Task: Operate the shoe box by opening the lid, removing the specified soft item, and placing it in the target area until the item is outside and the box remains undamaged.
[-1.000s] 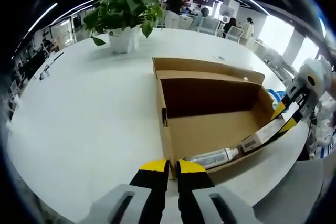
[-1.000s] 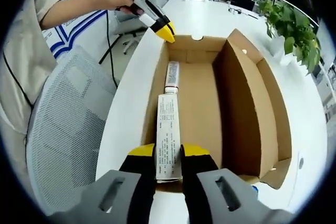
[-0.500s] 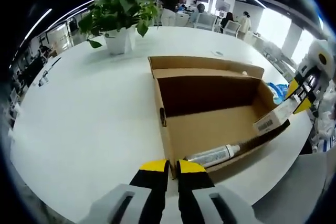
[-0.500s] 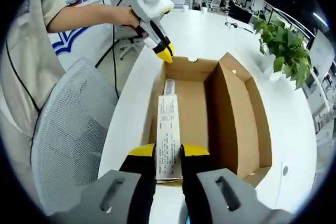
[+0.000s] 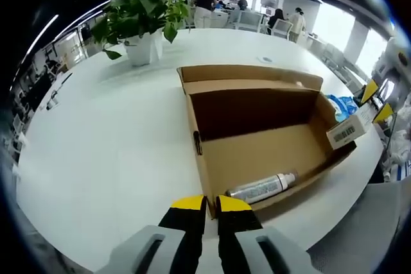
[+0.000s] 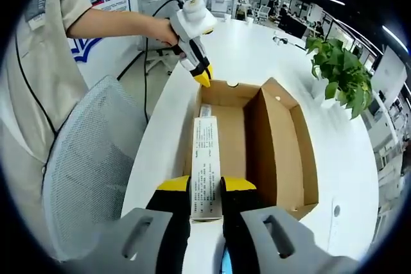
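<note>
The open cardboard shoe box (image 5: 257, 110) lies on the white table, its lid (image 5: 250, 75) folded back. A silver tube (image 5: 260, 188) rests along the box's near wall. My left gripper (image 5: 205, 205) is shut on the box's end wall at the corner. In the right gripper view, a hand holds that gripper's yellow tips (image 6: 203, 76) at the far end of the box (image 6: 282, 152). My right gripper (image 6: 205, 187) is shut on a long white printed carton (image 6: 205, 158), held above the box rim. In the left gripper view, the right gripper (image 5: 377, 102) and its carton (image 5: 347, 134) sit at the box's right end.
A potted plant (image 5: 144, 17) stands on the round white table (image 5: 96, 158) beyond the box. A blue item (image 5: 339, 104) lies by the box's far right corner. A grey mesh chair (image 6: 83, 171) is beside the table edge. A person's arm (image 6: 109, 24) reaches in.
My right gripper has risen and pulled back, lifting the white carton out of the box. The tube stays inside. My left gripper keeps its hold on the box wall.
</note>
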The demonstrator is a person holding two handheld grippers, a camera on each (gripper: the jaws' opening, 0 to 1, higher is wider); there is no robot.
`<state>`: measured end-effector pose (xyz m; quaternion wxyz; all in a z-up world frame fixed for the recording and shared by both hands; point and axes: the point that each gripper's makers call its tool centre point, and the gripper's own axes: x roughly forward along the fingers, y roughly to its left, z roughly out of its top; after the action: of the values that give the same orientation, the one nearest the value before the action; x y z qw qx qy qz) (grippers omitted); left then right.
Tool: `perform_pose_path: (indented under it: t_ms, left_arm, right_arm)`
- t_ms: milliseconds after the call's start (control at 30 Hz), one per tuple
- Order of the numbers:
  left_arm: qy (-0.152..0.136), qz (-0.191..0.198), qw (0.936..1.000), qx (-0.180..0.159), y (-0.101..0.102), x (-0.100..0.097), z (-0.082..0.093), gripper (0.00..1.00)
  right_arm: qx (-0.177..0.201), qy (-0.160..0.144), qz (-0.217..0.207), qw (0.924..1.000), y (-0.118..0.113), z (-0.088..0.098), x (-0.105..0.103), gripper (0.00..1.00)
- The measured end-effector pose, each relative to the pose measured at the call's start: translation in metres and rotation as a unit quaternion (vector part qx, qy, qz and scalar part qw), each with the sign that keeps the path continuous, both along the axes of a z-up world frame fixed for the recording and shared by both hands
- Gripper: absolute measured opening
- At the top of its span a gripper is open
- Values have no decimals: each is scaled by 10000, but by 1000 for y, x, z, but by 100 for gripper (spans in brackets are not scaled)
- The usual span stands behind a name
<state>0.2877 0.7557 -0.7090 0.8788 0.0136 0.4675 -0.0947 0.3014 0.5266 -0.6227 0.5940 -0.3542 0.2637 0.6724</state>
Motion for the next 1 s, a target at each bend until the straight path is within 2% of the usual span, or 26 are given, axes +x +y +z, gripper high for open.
perform_pose_path:
  t_ms: [467,1000]
  left_arm:
    - [179,-139,9996,196,1,2,-1,6]
    - [238,-155,9994,220,-1,0,-1,6]
  right_arm:
    - [20,-171,-145,9997,-37,23,15,15]
    - [-138,-469,-472,9977,-101,46,52,15]
